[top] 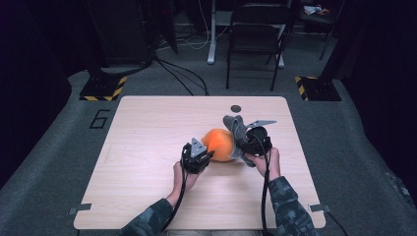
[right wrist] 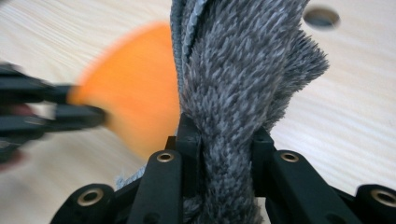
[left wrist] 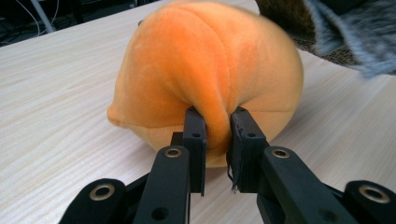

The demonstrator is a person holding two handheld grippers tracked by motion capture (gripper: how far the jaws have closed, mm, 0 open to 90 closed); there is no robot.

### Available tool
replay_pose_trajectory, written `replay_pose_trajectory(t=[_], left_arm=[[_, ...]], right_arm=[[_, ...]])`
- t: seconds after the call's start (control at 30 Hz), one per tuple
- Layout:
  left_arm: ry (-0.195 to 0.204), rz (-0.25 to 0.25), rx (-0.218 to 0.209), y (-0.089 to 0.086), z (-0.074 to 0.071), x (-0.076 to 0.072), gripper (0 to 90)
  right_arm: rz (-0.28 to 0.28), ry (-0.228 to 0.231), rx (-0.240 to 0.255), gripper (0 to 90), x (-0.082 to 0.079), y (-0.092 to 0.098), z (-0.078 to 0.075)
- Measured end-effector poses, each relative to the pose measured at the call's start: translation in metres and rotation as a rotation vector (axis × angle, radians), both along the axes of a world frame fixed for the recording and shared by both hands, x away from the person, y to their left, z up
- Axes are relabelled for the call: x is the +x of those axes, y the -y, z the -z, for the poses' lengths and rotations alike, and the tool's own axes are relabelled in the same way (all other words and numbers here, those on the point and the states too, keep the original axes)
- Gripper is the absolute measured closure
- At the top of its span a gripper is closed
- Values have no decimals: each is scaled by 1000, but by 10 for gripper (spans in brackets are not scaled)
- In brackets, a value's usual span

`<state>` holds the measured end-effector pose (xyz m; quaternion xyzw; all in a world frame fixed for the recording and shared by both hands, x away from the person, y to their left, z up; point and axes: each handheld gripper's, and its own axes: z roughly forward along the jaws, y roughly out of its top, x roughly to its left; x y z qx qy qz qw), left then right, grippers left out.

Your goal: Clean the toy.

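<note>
An orange plush ball (top: 220, 143) rests on the wooden table (top: 147, 147) near its middle. My left gripper (top: 198, 156) is shut on a pinched fold of the orange plush ball (left wrist: 205, 79), the fabric squeezed between its two jaws. A grey furry cloth (top: 236, 129) stands bunched against the ball's right side. My right gripper (top: 255, 140) is shut on the grey furry cloth (right wrist: 233, 93), which rises thick between its jaws. In the right gripper view the orange plush ball (right wrist: 135, 88) shows blurred at the left, with the left gripper (right wrist: 70, 112) on it.
A small dark round hole (top: 236, 108) sits in the table behind the cloth. Beyond the table stand a folding chair (top: 255, 34), floor stands with yellow-black striped bases (top: 103, 88) and loose cables. A figure 6 is marked on the floor at left.
</note>
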<state>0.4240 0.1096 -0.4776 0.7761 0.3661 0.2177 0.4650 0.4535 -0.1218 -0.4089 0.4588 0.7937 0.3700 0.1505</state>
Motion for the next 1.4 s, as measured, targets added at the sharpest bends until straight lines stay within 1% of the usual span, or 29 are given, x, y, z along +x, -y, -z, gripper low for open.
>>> replay_pose_trajectory(t=[0.03, 0.1, 0.13, 0.17, 0.2, 0.23, 0.27, 0.33, 0.37, 0.47, 0.57, 0.6, 0.67, 0.73, 0.77, 0.83, 0.87, 0.9, 0.93, 1.0, 1.03, 1.1, 1.17, 1.2, 1.27, 1.3, 1.33, 1.37, 1.4], left_arm=[[-3, 2, -5, 0, -2, -1, 786], [-12, 10, -32, 0, -8, -4, 786], [-14, 12, -40, 0, -10, -5, 785], [-13, 17, -52, 0, -12, -7, 786], [-10, 25, -49, 1, -14, -9, 786], [-12, 28, -45, 1, -14, -10, 785], [-24, 36, -39, 1, -13, -11, 785], [-34, 31, -42, 0, -8, -9, 786], [-36, 32, -44, -1, -6, -8, 786], [-40, 35, -44, -4, -5, -7, 785], [-45, 41, -40, -6, -4, -6, 782], [-45, 42, -42, -6, -4, -6, 782], [-46, 46, -43, -7, -3, -6, 781], [-49, 51, -37, -8, -2, -6, 779], [-44, 45, -39, -8, -2, -5, 779], [-49, 43, -43, -9, -3, -4, 777], [-46, 42, -41, -9, -3, -4, 777], [-52, 43, -49, -8, -2, -4, 776], [-52, 45, -51, -8, -2, -4, 775], [-46, 47, -47, -9, -2, -4, 773], [-48, 45, -50, -9, -2, -4, 772], [-44, 42, -48, -11, -2, -4, 768], [-46, 47, -44, -12, -2, -3, 764], [-43, 43, -46, -12, -2, -3, 764], [-43, 45, -48, -12, -2, -3, 759], [-35, 39, -49, -11, -1, -3, 757], [-38, 44, -51, -12, -1, -2, 755], [-37, 39, -54, -13, -1, -2, 752], [-39, 38, -52, -14, -2, -2, 747]], right_arm=[[-20, 12, 1, 731, -4, -3, -6], [-51, 29, 14, 730, -11, -16, -14], [-78, 32, 17, 730, -15, -24, -16], [-91, 34, 15, 729, -17, -30, -16], [-96, 30, -3, 728, -20, -37, -14], [-110, 44, -41, 727, -20, -45, -9], [-98, 36, -50, 727, -20, -48, -6], [-85, 48, -90, 728, -17, -52, 3], [-87, 32, -81, 728, -14, -51, 5], [-61, 25, -80, 729, -9, -46, 8], [-40, 5, -93, 730, -4, -34, 13], [-31, -11, -86, 729, -2, -30, 15], [-1, -26, -92, 729, 4, -19, 20], [23, -61, -79, 728, 9, -8, 28], [37, -76, -86, 729, 12, -4, 33], [52, -112, -77, 728, 17, 4, 43], [63, -127, -77, 728, 18, 6, 48], [74, -140, -76, 728, 19, 8, 52], [75, -159, -67, 727, 21, 10, 57], [88, -183, -90, 726, 24, 12, 67], [88, -198, -88, 725, 26, 13, 71], [87, -207, -98, 725, 28, 14, 74], [91, -191, -113, 725, 27, 16, 68], [100, -168, -119, 725, 25, 17, 61], [108, -106, -67, 726, 21, 20, 42], [101, -81, -45, 726, 18, 20, 32], [86, -49, -28, 726, 15, 17, 23], [65, -35, -12, 726, 12, 13, 17], [28, -22, -16, 726, 10, 7, 13]])
